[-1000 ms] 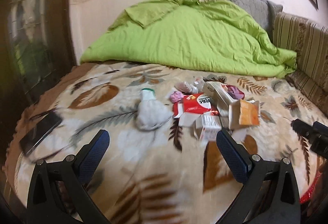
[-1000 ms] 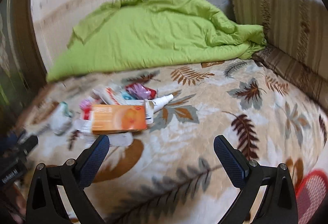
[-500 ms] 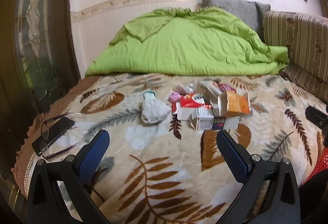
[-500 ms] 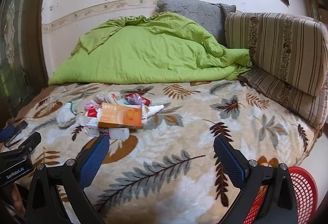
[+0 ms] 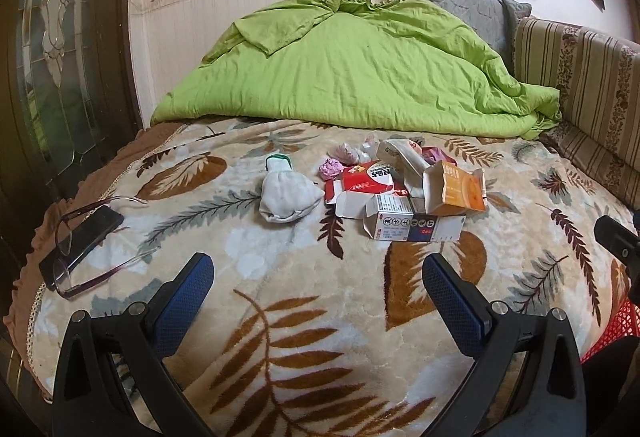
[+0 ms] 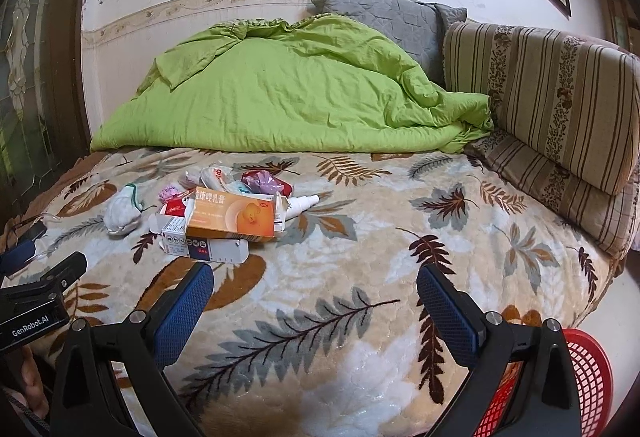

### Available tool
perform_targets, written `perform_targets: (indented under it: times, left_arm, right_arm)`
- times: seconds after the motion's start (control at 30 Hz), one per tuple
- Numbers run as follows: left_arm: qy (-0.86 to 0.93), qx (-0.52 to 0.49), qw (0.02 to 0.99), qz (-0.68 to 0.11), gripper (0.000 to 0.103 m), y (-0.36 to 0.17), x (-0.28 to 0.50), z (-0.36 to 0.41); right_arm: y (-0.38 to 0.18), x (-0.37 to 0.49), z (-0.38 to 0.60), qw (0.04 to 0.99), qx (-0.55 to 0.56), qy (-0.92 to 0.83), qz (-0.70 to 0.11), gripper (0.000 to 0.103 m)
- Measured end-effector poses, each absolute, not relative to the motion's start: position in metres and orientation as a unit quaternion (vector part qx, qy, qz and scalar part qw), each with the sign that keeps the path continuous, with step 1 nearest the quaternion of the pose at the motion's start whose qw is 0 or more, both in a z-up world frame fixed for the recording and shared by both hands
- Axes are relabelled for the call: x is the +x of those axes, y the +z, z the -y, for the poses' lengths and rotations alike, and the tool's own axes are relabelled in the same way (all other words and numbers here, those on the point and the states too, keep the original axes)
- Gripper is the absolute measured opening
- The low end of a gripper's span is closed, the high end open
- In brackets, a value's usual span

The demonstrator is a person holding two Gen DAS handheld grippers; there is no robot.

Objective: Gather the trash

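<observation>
Hovering over the leafy blanket (image 5: 304, 317), the left gripper (image 5: 318, 277) had its fingers spread wide with nothing between them. The right gripper (image 6: 314, 287) was spread wide too and held nothing. The trash sat in a small pile in the middle of the bed, ahead of both grippers: an orange box (image 6: 232, 217) on top of a white box (image 6: 208, 247), a red box (image 5: 360, 183), a white spray bottle (image 6: 302, 203) and a white glove (image 5: 286, 197) just beside them. A red basket (image 6: 588, 377) stood near the right gripper. Glasses (image 5: 80, 249) and a phone (image 5: 86, 233) lay well apart from the pile.
</observation>
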State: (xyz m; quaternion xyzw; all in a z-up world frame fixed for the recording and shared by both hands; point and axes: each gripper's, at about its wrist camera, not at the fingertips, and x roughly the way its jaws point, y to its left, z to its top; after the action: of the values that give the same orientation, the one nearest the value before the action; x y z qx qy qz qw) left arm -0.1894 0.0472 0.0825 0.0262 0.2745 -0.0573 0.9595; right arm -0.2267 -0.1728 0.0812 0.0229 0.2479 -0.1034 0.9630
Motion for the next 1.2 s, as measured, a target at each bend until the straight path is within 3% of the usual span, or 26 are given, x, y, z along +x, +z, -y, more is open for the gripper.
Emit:
perform_targets:
  times: [0.6,1.2]
  left_arm:
    - [-0.075,0.047,0.968,-0.235,0.103,0.093,-0.204,-0.038]
    - [-0.083,0.047,0.964,-0.247,0.103,0.089,-0.200,-0.035]
  right_arm:
    - [0.084,-0.230,0.173,0.963,0.027,-0.100,-0.247,0.103]
    - [0.084,-0.227,0.172,0.963,0.033,-0.093,-0.250,0.103]
